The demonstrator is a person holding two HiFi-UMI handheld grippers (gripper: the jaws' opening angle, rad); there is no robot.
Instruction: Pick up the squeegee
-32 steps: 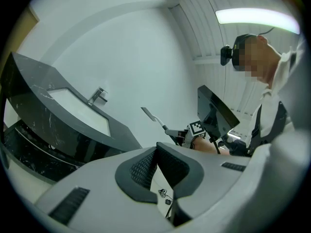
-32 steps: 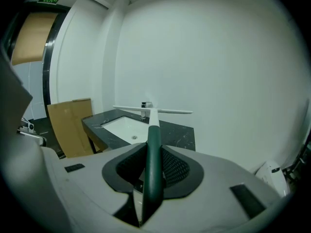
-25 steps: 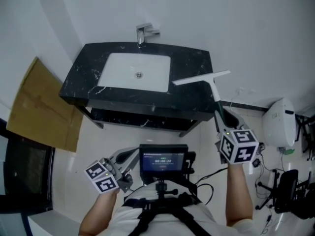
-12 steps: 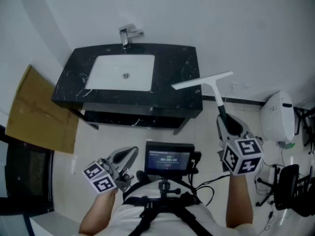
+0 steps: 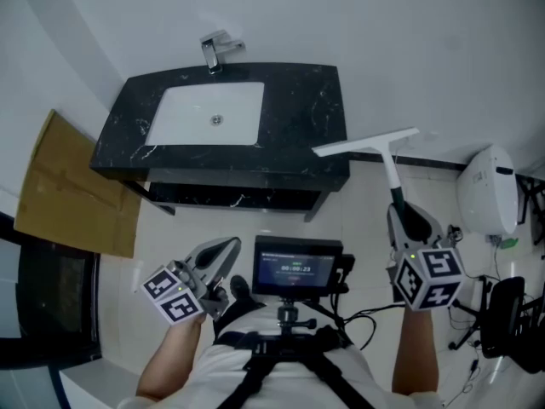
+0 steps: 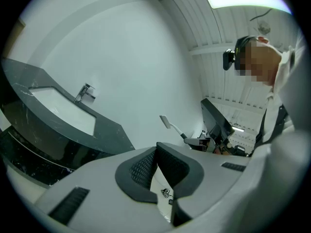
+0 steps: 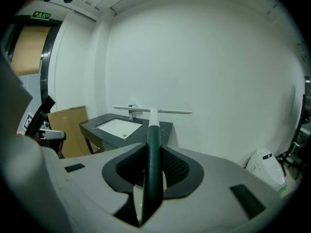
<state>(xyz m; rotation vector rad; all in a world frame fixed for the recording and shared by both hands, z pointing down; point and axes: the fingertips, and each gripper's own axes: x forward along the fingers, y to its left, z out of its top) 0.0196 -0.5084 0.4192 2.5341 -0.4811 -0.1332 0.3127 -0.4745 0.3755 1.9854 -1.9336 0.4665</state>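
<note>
The squeegee [image 5: 385, 156] has a white blade and a dark green handle. My right gripper [image 5: 408, 221] is shut on that handle and holds it in the air, just off the right front corner of the black counter [image 5: 302, 109]. In the right gripper view the handle [image 7: 153, 152] runs between the pads, with the blade crosswise in front of the sink. My left gripper [image 5: 227, 248] hangs low at the left beside the chest rig, shut with nothing in it. In the left gripper view its pads [image 6: 146, 169] meet at the tips, and the squeegee [image 6: 166, 122] shows small beyond them.
The counter holds a white basin [image 5: 209, 113] with a chrome faucet [image 5: 214, 51] at the wall. Flat cardboard [image 5: 68, 190] leans at the left. A white appliance [image 5: 487, 190], cables and a chair base [image 5: 502, 313] lie at the right. A monitor [image 5: 295, 272] sits on the person's chest rig.
The right gripper has carried the squeegee back from over the counter's right end to just off its corner. The left gripper shifted slightly and stayed shut.
</note>
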